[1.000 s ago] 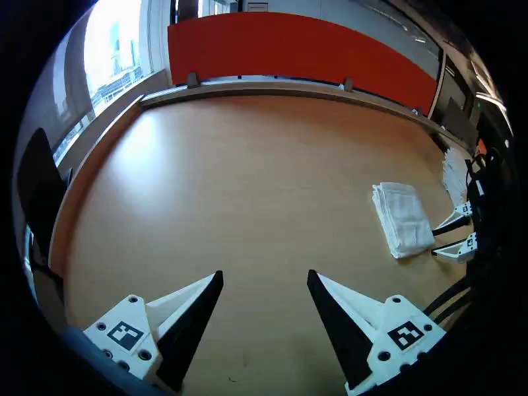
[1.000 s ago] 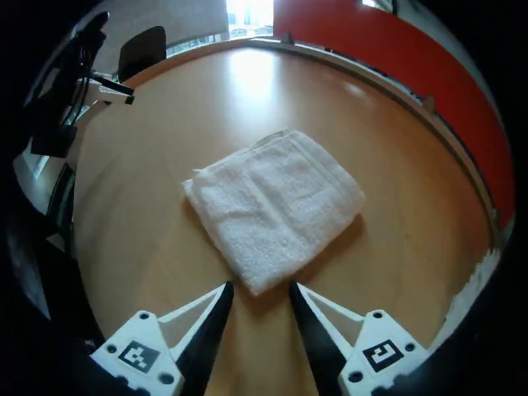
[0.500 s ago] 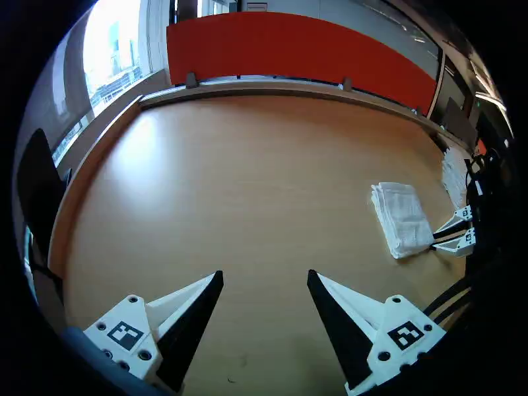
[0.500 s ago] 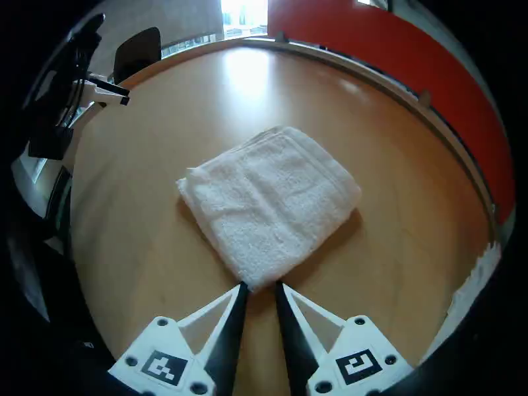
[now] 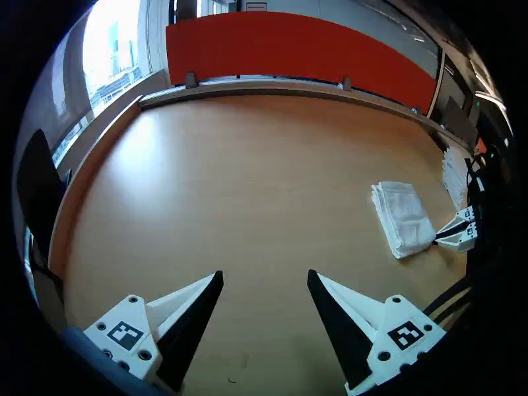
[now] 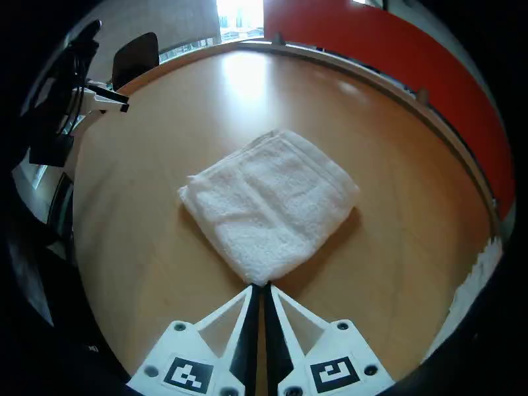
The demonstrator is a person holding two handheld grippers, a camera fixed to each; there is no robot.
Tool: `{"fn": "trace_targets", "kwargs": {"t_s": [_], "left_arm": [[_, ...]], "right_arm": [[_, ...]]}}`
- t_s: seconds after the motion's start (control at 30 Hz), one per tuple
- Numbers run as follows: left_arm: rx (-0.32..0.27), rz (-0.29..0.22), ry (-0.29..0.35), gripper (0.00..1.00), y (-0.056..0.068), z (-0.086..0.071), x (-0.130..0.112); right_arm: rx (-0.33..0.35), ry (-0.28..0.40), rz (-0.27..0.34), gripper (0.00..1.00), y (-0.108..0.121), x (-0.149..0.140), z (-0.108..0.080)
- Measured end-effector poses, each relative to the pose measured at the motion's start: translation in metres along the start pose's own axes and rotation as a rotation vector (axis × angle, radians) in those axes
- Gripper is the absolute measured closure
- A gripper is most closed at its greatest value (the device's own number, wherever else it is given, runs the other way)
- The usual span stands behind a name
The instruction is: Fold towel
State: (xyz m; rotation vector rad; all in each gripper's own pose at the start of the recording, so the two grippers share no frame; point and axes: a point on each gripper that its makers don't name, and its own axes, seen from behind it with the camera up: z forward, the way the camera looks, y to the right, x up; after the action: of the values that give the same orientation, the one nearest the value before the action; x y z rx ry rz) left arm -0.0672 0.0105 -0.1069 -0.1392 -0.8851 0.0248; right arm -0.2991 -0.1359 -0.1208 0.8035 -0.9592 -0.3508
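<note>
A folded white towel lies on the wooden table, one corner pointing at me in the right gripper view. My right gripper is shut, its tips pinching that near corner. In the left gripper view the same towel sits at the right, and the right gripper touches its near end with both fingers together. My left gripper stands open over bare table, far from the towel. The right gripper view shows it at the far left.
A red partition runs along the table's far edge. A dark chair stands at the left edge by the window. More white cloth is piled at the table's right edge, beyond the towel.
The right gripper's fingers have gone from open to shut around the towel's near corner, after moving slightly forward. The left gripper has stayed still.
</note>
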Motion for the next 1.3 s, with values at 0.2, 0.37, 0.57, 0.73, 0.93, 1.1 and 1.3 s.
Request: {"fn": "trace_targets", "kwargs": {"t_s": [0.2,0.37,0.57,0.73,0.93,1.1,1.3], "left_arm": [[0.002,0.001,0.002,0.05,-0.002,0.000,0.001],[-0.001,-0.002,0.012,0.05,-0.001,-0.001,0.005],[-0.005,0.000,0.027,0.05,0.000,-0.002,0.011],[-0.007,0.002,0.041,0.05,0.001,-0.003,0.016],[-0.009,0.004,0.054,0.05,0.001,-0.005,0.022],[-0.012,0.004,0.061,0.05,0.002,-0.006,0.025],[-0.017,0.006,0.063,0.05,0.005,-0.006,0.027]], "right_arm": [[-0.020,0.050,-0.021,0.96,0.005,0.024,-0.011],[-0.038,0.112,-0.039,0.96,0.012,0.058,-0.025],[-0.060,0.187,-0.069,0.96,0.019,0.101,-0.046],[-0.073,0.243,-0.090,0.96,0.025,0.134,-0.064],[-0.089,0.290,-0.110,0.96,0.032,0.163,-0.087],[-0.108,0.304,-0.115,0.96,0.040,0.172,-0.100],[-0.127,0.306,-0.110,0.96,0.054,0.174,-0.112]]}}
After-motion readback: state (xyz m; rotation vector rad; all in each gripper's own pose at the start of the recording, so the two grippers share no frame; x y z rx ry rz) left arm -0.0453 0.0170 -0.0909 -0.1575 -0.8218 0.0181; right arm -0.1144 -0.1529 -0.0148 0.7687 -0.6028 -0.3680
